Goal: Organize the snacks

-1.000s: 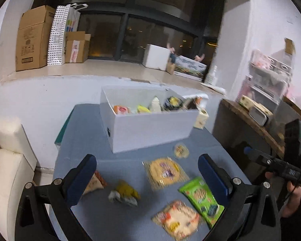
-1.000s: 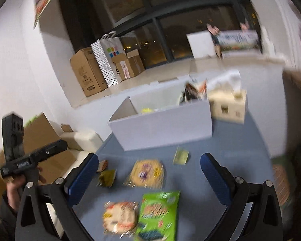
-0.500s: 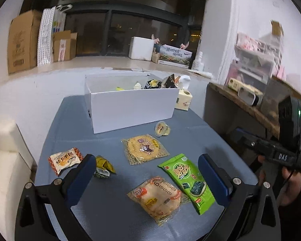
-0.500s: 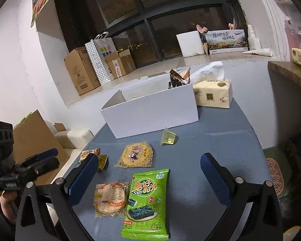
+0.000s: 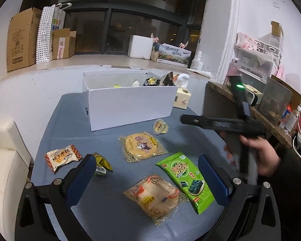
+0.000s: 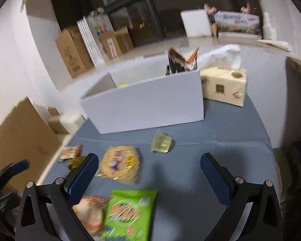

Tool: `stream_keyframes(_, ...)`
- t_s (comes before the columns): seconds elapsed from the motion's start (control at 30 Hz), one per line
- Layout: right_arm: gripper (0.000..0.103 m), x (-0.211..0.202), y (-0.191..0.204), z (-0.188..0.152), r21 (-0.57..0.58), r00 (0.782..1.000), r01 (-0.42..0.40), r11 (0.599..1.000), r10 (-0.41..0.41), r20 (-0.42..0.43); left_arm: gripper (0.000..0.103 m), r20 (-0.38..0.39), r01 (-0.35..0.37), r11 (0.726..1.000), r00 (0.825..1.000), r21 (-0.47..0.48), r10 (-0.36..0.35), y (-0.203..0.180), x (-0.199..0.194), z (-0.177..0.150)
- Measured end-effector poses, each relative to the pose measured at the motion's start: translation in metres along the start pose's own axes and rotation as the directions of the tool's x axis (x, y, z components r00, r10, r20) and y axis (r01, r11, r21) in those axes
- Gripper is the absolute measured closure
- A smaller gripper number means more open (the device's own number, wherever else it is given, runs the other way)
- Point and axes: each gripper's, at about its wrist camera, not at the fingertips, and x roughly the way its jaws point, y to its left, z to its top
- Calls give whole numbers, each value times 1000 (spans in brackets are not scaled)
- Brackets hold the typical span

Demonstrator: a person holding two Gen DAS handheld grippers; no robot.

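On the blue worktop (image 5: 114, 217) the loose snacks lie in a spread, seen from the left wrist view. At about 9 o'clock sits the orange-and-white cake packet (image 5: 62, 158), and just beside it, toward the centre, the small green-gold wrapped sweet (image 5: 101, 163), partly behind a blue fingertip. The round yellow biscuit pack (image 5: 141, 146) lies at the centre, with the clear jelly cup (image 5: 160, 126) at its 1 o'clock, near the front wall of the white box (image 5: 130, 108). That box stands at 12 o'clock and holds several snacks already; a tissue pack (image 5: 183, 98) stands touching or just beside its right end. At 5 o'clock the rice cracker pack (image 5: 153, 196) lies against the green seaweed packet (image 5: 185, 178), their edges overlapping.

The left gripper (image 5: 148, 178) hangs above the near snacks, fingers spread wide, holding nothing. At 3 o'clock a hand (image 5: 260, 152) grips the handle of the other tool. In the blurred right wrist view the right gripper (image 6: 148, 172) is likewise spread wide and empty above the worktop, the seaweed packet at its 6 o'clock.
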Motion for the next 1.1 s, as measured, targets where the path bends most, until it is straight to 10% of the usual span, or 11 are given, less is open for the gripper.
stream_keyframes(0.5,0,115,-3,36,-25,974,144,989,-146,-175,0,2,-21,997,1000,-72,21,21,2,-5)
stream_keyframes(0.57,9,124,-4,33,-31,967,155,987,-158,-201,0,1,-23,997,1000,-79,24,23,2,-6)
stream_keyframes(0.63,59,127,-4,30,-39,964,161,986,-166,-209,0,-1,-24,996,1000,-87,24,25,2,-6)
stream_keyframes(0.7,77,121,-3,30,-50,963,186,981,-192,-192,0,0,-24,996,1000,-92,24,27,2,-7)
stream_keyframes(1.1,102,51,-5,21,-45,991,91,995,-95,-99,0,-2,-31,994,1000,-102,31,28,3,-8)
